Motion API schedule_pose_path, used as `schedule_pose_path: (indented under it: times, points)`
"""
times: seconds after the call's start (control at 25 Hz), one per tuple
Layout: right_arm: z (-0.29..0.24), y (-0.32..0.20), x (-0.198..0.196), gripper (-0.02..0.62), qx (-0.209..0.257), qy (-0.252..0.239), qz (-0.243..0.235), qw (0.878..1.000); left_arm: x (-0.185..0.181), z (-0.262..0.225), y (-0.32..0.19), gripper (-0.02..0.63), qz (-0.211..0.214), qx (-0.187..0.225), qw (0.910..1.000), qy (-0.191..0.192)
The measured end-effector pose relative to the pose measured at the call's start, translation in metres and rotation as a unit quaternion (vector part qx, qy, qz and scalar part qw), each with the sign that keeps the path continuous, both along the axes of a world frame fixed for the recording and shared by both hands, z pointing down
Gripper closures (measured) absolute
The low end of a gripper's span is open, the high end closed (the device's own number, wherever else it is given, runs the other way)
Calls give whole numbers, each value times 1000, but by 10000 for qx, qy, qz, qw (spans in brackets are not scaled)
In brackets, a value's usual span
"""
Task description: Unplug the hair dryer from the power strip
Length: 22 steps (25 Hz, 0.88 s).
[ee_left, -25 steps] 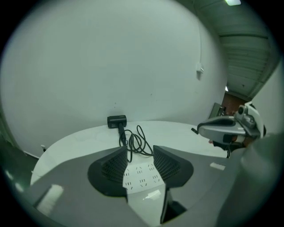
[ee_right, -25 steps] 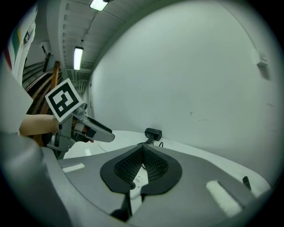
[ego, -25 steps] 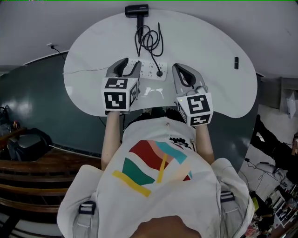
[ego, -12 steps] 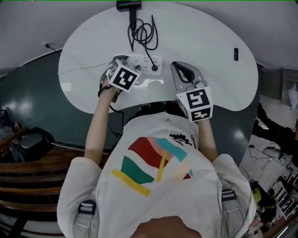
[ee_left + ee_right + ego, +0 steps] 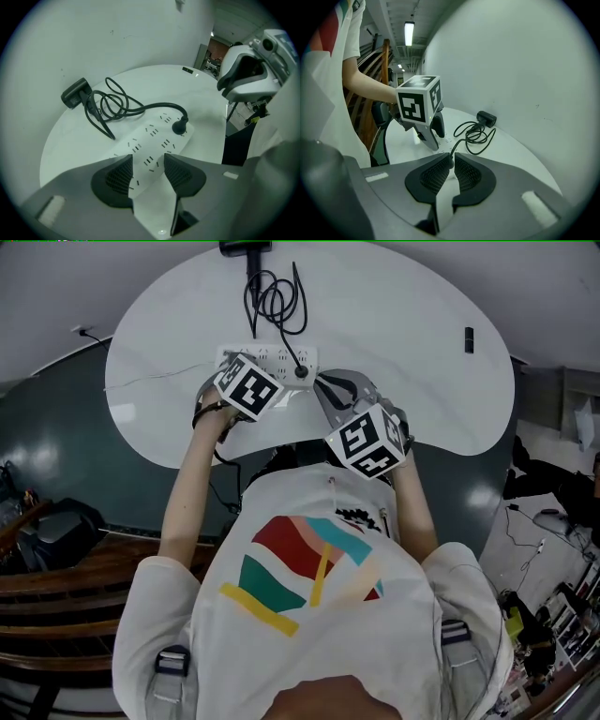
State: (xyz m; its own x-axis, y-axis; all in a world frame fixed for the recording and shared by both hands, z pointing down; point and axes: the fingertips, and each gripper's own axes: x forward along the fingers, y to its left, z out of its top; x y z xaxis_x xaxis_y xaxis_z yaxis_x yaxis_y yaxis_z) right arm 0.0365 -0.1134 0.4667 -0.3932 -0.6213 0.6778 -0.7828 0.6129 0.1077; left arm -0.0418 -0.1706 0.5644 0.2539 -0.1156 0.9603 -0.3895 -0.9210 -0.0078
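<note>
**Both claws at the power strip, plug still seated**

The left gripper (image 5: 146,171) points steeply down with its jaws apart over the near end of the white power strip (image 5: 157,133). They have just been closing a little and grip nothing. Its own view looks along the strip. The black plug (image 5: 179,126) sits in a socket ahead of the tips and to their right. Farther off, the coiled cable (image 5: 117,101) leads to the hair dryer (image 5: 75,92).

The right gripper (image 5: 451,158) is barely parted, its jaws having just been opening. Only its own view shows the plug sitting right at the tips, in line with the narrow gap, with the pads not clamped on it. The head view hides both sets of jaws behind the marker cubes. It does show the white table (image 5: 403,352), with the strip running crosswise beyond both grippers.
</note>
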Motion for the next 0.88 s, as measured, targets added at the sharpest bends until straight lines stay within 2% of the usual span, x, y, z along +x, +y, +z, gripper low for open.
schedule_pose_path:
  times: [0.08,0.2,0.24,0.32,0.4,0.44,0.64,0.88]
  points:
    - [4,2,-1,554,-122,-54,-36,9999,3,1,7,475,12,-104,9999,27]
    - [10,2,-1,514,-298,-107,-77,9995,7,0,11,520,82,-39,9999,51]
    - [11,2,-1,503,-321,-109,-79,9994,6,0,9,513,99,24,9999,61]
    - [10,2,1,495,-332,-125,-54,9994,2,-1,7,437,80,18,9999,90]
    - [10,2,3,494,-352,-147,-25,9993,-3,1,10,336,2,-238,9996,127]
    - [11,2,5,495,-376,-149,-19,9992,-4,3,10,322,-12,-300,9995,127]
    - [17,3,4,497,-467,-197,-21,9987,-5,8,8,313,63,-218,9997,50]
    - [14,-7,8,495,-443,-274,79,9986,-7,4,6,331,-61,-226,9992,331]
